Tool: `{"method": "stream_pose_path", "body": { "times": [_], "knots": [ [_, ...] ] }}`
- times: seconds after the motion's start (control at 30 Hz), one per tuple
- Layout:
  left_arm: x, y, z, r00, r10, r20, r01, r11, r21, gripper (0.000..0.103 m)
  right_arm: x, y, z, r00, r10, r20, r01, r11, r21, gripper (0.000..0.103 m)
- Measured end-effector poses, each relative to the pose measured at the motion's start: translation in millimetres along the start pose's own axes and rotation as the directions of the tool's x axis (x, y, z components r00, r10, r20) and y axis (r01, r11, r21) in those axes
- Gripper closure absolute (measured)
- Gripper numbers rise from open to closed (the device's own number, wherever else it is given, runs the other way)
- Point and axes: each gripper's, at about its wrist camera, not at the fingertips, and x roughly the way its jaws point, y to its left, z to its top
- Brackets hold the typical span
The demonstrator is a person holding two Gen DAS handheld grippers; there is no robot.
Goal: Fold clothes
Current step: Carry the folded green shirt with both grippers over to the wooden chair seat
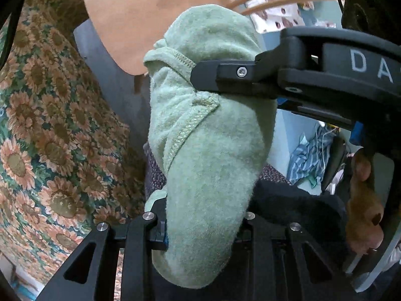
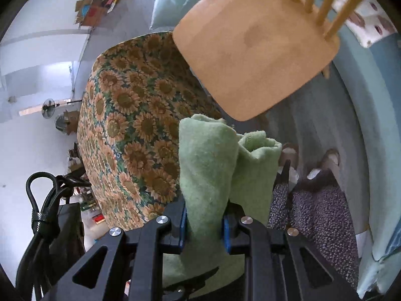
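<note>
- Left wrist view: left tongs (image 1: 200,233) clamped on a bunched green towel (image 1: 208,150), held up off the sunflower-print worktop (image 1: 50,125); right tongs (image 1: 200,77) biting the same towel further up, near a stitched hem.
- Right wrist view: right tongs (image 2: 204,228) pinched on a towel fold (image 2: 213,165), hanging between worktop (image 2: 140,115) and wooden chair (image 2: 250,50).

The right gripper (image 2: 204,225) pinches a bunched green towel (image 2: 213,160) between its blue pads (image 2: 227,233), with a sunflower-print tablecloth (image 2: 130,115) to the left, a wooden chair (image 2: 253,47) beyond, and slippered feet (image 2: 290,154) at right.
</note>
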Motion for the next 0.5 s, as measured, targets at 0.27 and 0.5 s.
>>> {"method": "stream_pose_path", "body": {
  "times": [0.27, 0.5],
  "knots": [
    [8, -32, 10, 1.000, 0.003, -0.010, -0.003, 1.000, 0.019, 0.072, -19, -32, 2, 1.000, 0.007, 0.017, -0.008, 0.999, 0.039, 0.079],
    [-6, -25, 2, 0.997, -0.012, 0.082, 0.021, 0.994, -0.103, 0.072, -27, -13, 15, 1.000, 0.009, -0.004, -0.009, 0.997, -0.081, 0.079]
  ]
}}
